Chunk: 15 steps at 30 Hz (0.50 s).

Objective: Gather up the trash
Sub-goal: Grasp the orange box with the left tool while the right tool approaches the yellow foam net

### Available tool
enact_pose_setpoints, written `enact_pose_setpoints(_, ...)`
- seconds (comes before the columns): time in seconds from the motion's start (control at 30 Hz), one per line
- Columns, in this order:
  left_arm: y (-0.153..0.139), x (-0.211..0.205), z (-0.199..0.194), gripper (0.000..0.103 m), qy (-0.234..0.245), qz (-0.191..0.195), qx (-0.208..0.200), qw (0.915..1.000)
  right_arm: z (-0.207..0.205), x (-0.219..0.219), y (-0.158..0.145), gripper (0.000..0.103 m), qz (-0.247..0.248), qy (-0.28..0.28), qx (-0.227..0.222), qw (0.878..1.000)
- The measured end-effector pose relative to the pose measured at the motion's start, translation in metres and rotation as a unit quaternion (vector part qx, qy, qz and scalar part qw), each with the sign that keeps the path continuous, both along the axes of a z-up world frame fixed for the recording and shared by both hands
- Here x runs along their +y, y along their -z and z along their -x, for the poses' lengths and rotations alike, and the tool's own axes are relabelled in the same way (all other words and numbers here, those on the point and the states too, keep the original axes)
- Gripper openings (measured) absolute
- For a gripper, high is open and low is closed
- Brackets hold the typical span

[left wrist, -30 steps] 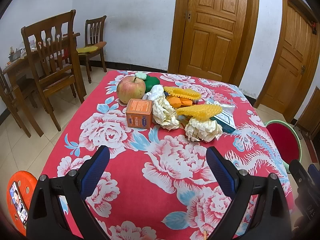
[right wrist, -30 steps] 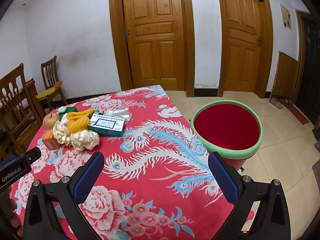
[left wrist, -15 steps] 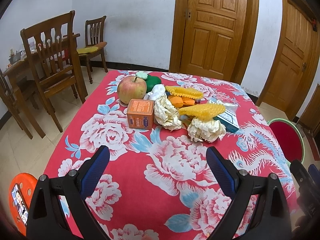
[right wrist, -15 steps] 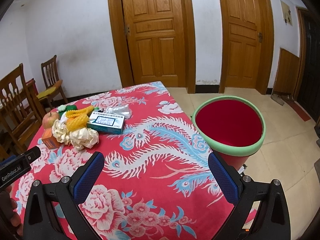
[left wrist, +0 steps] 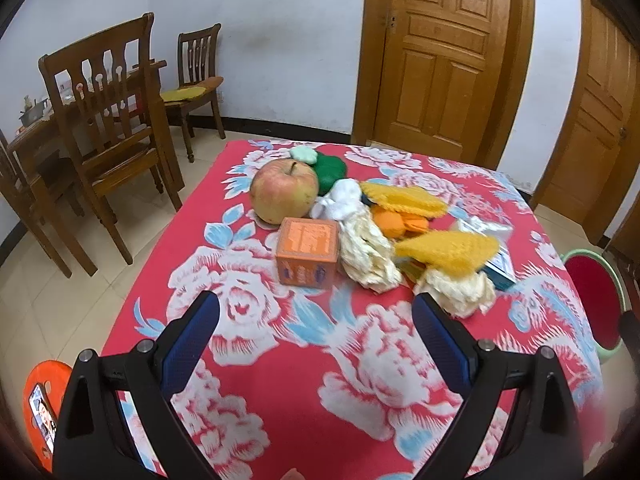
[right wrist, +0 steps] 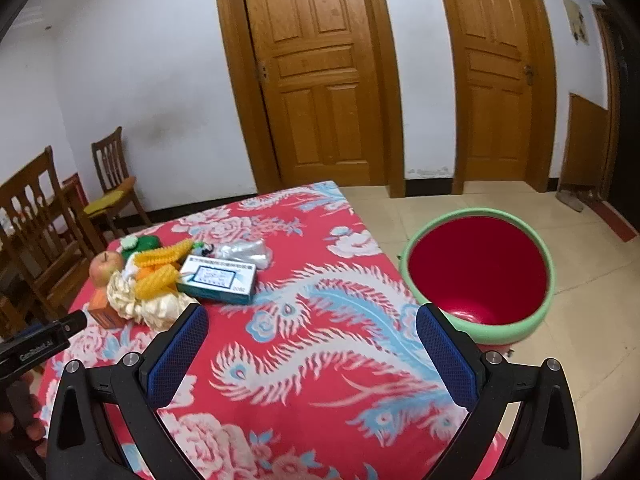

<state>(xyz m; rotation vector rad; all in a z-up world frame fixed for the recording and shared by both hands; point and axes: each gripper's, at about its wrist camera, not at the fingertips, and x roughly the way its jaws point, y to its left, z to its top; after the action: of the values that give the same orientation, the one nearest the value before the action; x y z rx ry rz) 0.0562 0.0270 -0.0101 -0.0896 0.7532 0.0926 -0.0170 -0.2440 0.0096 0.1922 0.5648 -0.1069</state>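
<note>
Left fingers [left wrist: 440, 344] nearer crumpled paper [left wrist: 454, 290]

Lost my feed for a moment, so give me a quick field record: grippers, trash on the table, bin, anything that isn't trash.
left gripper: open, empty, above the tablecloth short of the pile
right gripper: open, empty
trash: two crumpled paper wads, orange box, teal box, clear plastic bag
bin: on the floor beside the table, looks empty
not trash: apple
</note>
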Motion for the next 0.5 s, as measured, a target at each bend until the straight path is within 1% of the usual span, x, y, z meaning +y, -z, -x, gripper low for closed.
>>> enact_pose_setpoints(0.17, 0.006, 0.006, -0.021, 0.096, -0.008, -0.015, 0.009, 0.9998, -0.014, 0.005, 0.0, 0.103, 0.005, -0.008, 0.01, 1.0)
enact_pose_setpoints(0.2, 0.008, 0.008, -0.025, 0.095, -0.01, -0.018, 0.012, 0.9997, -0.017, 0.006, 0.0, 0.103, 0.005, -0.011, 0.014, 1.0)
enact_pose_setpoints(0.27, 0.012, 0.01, -0.033, 0.087, -0.008, -0.019, 0.019, 0.9996, -0.024, 0.011, 0.001, 0.103, 0.007, -0.022, 0.028, 0.999)
enact_pose_setpoints(0.37, 0.018, 0.015, -0.046, 0.086, -0.002, -0.016, 0.032, 0.9994, -0.033, 0.02, 0.003, 0.103, 0.012, -0.03, 0.043, 0.999)
enact_pose_setpoints(0.5, 0.025, 0.02, -0.058, 0.084, 0.01, -0.017, 0.041, 0.999, -0.045, 0.026, 0.008, 0.103, 0.005, -0.032, 0.058, 0.998)
